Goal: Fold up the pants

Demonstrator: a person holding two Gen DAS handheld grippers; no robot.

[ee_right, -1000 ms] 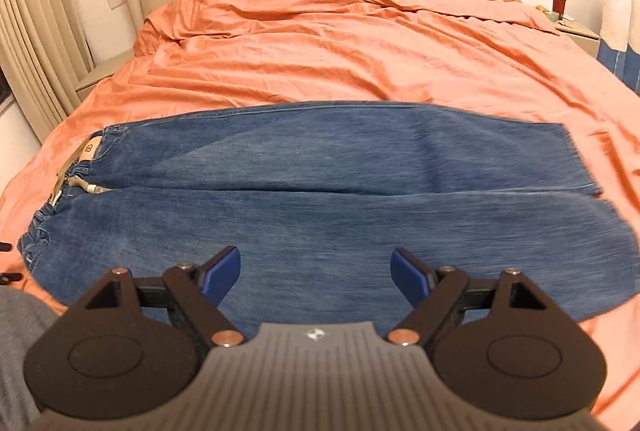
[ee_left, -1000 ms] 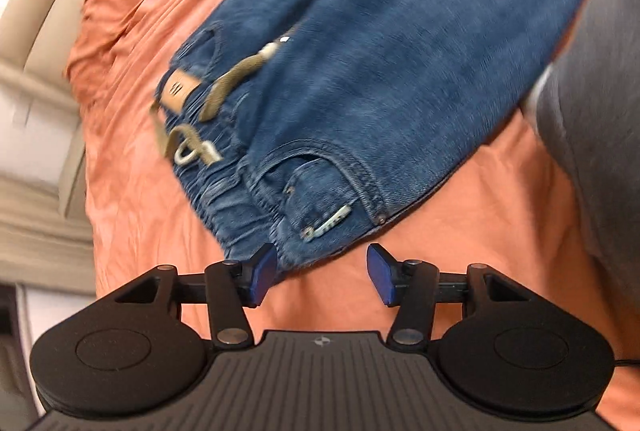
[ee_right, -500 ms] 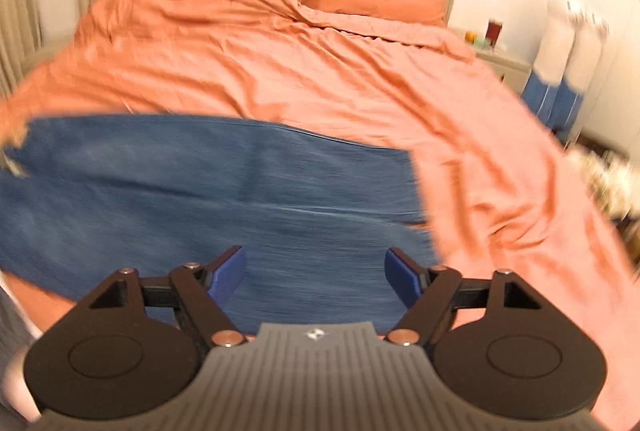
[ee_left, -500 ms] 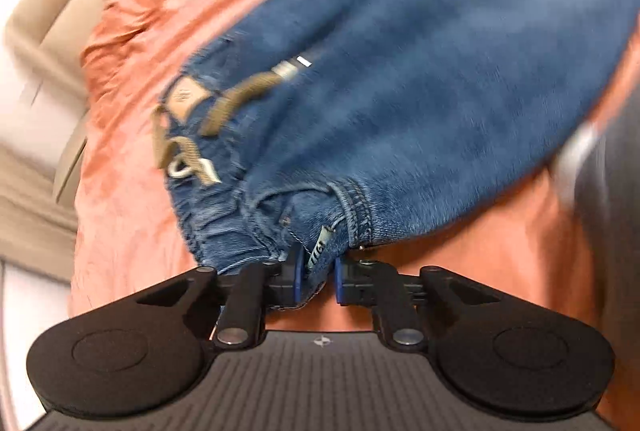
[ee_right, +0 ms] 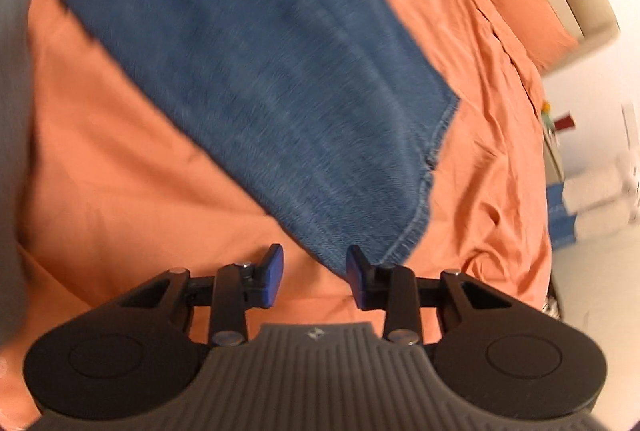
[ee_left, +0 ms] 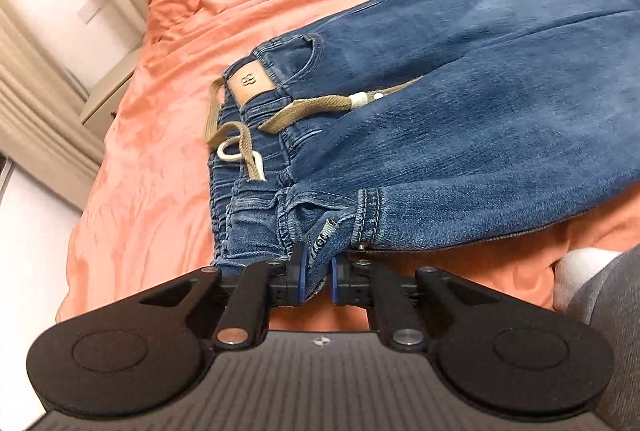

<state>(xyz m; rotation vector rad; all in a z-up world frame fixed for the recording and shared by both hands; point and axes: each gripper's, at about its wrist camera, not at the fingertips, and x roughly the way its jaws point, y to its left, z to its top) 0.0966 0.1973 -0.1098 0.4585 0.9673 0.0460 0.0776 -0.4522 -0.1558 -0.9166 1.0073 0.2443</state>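
Pants [ee_left: 460, 119] of soft blue denim: left claw [ee_left: 318, 273] pinches the gathered waistband, right claw [ee_right: 314, 273] gapes by the hem.

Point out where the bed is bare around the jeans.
Bare sheet lies between the leg hem and the right claw, and past the hem toward the pillow. Also left of the waistband. It is crowded where the left claw pinches the jeans.

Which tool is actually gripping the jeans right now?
The left tool, shut on the jeans at the waistband; the right tool is open near the leg hem.
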